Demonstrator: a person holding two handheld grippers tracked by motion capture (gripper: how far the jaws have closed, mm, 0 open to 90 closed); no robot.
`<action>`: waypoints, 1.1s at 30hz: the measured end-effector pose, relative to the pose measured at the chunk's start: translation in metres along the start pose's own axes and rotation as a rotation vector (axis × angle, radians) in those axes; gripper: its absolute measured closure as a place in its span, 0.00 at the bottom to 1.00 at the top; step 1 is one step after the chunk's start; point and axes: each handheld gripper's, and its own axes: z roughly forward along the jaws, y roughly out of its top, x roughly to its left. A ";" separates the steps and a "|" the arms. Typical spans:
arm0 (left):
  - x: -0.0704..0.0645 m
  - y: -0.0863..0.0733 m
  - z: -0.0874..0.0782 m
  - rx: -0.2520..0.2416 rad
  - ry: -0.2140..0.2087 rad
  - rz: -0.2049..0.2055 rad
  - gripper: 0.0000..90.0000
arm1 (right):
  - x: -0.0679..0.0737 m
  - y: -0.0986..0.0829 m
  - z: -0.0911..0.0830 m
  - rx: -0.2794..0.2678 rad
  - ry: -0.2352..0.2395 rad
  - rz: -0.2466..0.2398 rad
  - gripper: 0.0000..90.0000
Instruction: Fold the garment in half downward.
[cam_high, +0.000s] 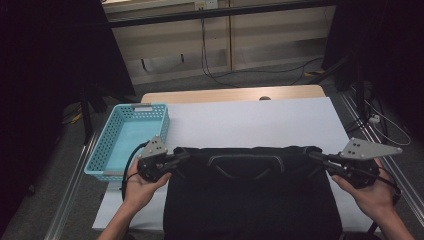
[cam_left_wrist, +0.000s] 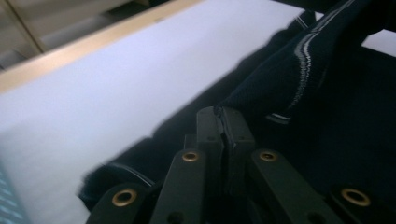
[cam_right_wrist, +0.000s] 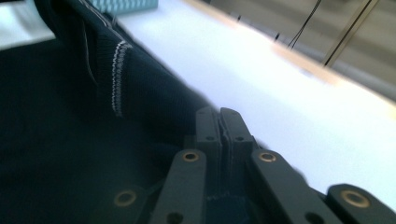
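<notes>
The dark knit garment (cam_high: 252, 200) lies flat on the white table cover (cam_high: 260, 122), its upper edge running across the near half of the table and its lower part hanging toward the person. The left gripper (cam_high: 184, 156) is clamped on the garment's upper left corner; in the left gripper view the jaws are pressed together with dark fabric pinched between them. The right gripper (cam_high: 315, 155) pinches the upper right corner in the same way. The collar (cam_high: 245, 162) sits midway between the two holds. The step in hand appears to be a fold or lift of the top edge. To do it well, move both grippers together at equal height, keep the edge taut but not stretched, and keep both jaws closed until the fabric lands flat. The blue basket (cam_high: 127, 140) stands just left of the garment; keep the left corner clear of its rim.
</notes>
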 end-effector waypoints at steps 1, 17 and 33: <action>-0.003 -0.006 0.001 0.017 -0.008 0.006 0.97 | 0.002 -0.005 0.000 0.004 0.009 0.004 0.97; -0.046 -0.052 -0.003 0.117 -0.128 0.006 0.97 | 0.031 -0.056 -0.011 0.079 0.070 0.061 0.97; -0.029 -0.047 -0.011 0.046 -0.070 -0.085 0.56 | 0.024 -0.050 -0.007 0.077 0.069 0.097 0.64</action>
